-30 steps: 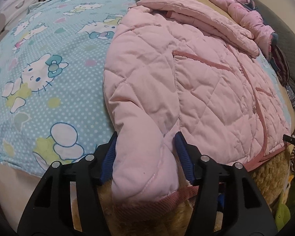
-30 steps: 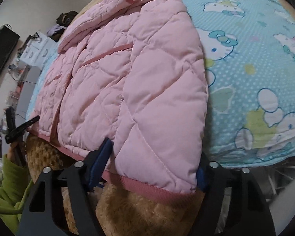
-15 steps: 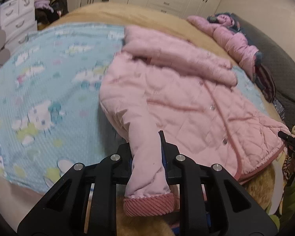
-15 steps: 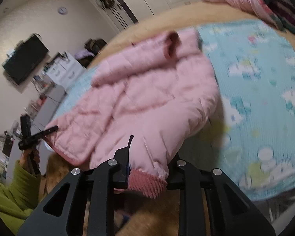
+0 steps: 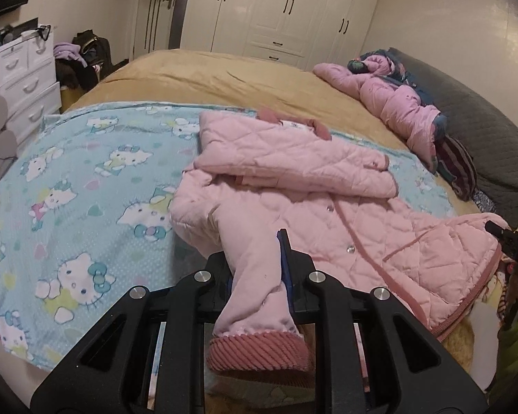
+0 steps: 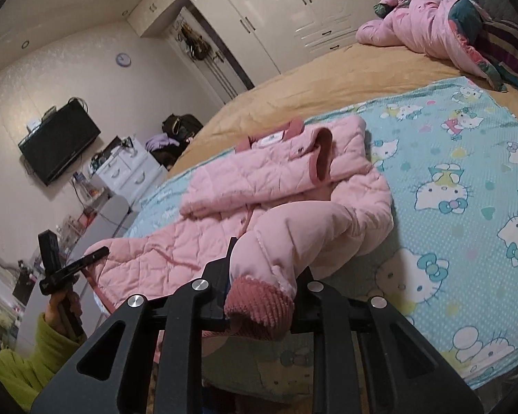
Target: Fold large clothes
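Note:
A pink quilted jacket [image 5: 310,186] lies front-up on a blue cat-print blanket [image 5: 86,179], one sleeve folded across its chest. My left gripper [image 5: 255,258] is shut on the jacket's near left end, and the ribbed dark-pink trim [image 5: 259,352] hangs out behind the pads. In the right wrist view the jacket [image 6: 276,186] has its near right end bunched between the fingers of my right gripper [image 6: 266,269]. Those jaws are still closing on the cloth, with the ribbed trim [image 6: 259,307] between them. Both ends are lifted off the bed.
A tan bedspread [image 5: 207,79] lies under the blanket. Another pink coat [image 5: 390,100] and striped clothes lie by the grey headboard [image 5: 483,127]. White drawers [image 5: 24,82] stand at the left and wardrobes [image 5: 283,10] behind. A green sleeve [image 6: 20,372] shows beside the bed.
Both grippers went from open around the jacket's near ends to shut on them. Both have risen and tipped up, lifting the near edge off the bed.

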`<state>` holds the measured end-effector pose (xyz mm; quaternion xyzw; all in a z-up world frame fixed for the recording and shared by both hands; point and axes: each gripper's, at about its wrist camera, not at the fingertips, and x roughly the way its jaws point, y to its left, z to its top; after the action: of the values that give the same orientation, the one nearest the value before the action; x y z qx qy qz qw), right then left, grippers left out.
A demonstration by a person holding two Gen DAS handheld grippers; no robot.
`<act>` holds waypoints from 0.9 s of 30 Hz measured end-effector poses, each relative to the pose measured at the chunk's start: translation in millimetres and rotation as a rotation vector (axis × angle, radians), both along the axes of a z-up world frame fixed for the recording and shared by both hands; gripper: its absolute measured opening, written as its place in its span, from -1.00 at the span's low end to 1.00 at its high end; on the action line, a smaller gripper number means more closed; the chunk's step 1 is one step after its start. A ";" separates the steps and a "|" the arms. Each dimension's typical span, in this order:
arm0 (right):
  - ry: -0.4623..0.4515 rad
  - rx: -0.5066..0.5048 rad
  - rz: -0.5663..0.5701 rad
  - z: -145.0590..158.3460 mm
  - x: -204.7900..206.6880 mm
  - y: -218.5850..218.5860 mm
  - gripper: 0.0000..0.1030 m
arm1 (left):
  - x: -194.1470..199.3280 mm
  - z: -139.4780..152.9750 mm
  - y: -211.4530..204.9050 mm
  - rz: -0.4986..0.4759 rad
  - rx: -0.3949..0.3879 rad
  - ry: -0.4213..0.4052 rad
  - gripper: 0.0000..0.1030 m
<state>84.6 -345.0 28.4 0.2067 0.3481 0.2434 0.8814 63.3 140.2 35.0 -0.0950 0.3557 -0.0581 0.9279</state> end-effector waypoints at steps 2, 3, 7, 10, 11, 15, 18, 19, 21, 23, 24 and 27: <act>-0.008 0.004 -0.011 2.2 1.3 -1.8 -0.63 | 4.1 3.9 -0.4 0.001 0.000 -0.011 -0.76; -0.010 0.013 -0.016 3.4 3.1 -2.8 -0.63 | 5.0 4.9 -0.8 0.002 0.002 -0.014 -0.76; -0.015 0.039 -0.035 5.9 11.0 -7.7 -0.63 | 10.9 7.5 1.4 0.005 -0.006 -0.023 -0.76; -0.019 0.061 -0.053 5.9 16.7 -11.2 -0.64 | 14.7 9.9 5.1 0.010 -0.024 -0.034 -0.76; -0.019 0.071 -0.060 5.8 19.3 -12.5 -0.64 | 16.4 10.8 6.9 0.014 -0.034 -0.038 -0.76; -0.030 0.102 -0.082 7.7 29.0 -16.3 -0.64 | 23.9 14.8 17.2 0.034 -0.094 -0.052 -0.76; -0.033 0.125 -0.103 10.7 38.3 -20.0 -0.64 | 31.5 21.4 19.2 0.040 -0.100 -0.067 -0.76; -0.035 0.129 -0.110 11.5 40.4 -21.2 -0.64 | 34.9 24.0 20.0 0.041 -0.102 -0.073 -0.76; -0.040 0.138 -0.125 13.9 46.7 -23.1 -0.64 | 41.1 28.0 22.3 0.048 -0.108 -0.082 -0.76; -0.043 0.160 -0.139 16.6 54.2 -25.8 -0.64 | 48.3 32.4 25.9 0.057 -0.118 -0.093 -0.76; -0.045 0.164 -0.145 17.6 56.9 -26.7 -0.64 | 51.4 34.2 27.5 0.061 -0.123 -0.098 -0.76; -0.060 0.162 -0.157 23.7 67.7 -25.8 -0.64 | 59.3 37.6 30.0 0.070 -0.120 -0.109 -0.76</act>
<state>152.3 -370.8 52.0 0.2965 0.2834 0.2069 0.8882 122.6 170.2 72.6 -0.1596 0.2970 -0.0520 0.9400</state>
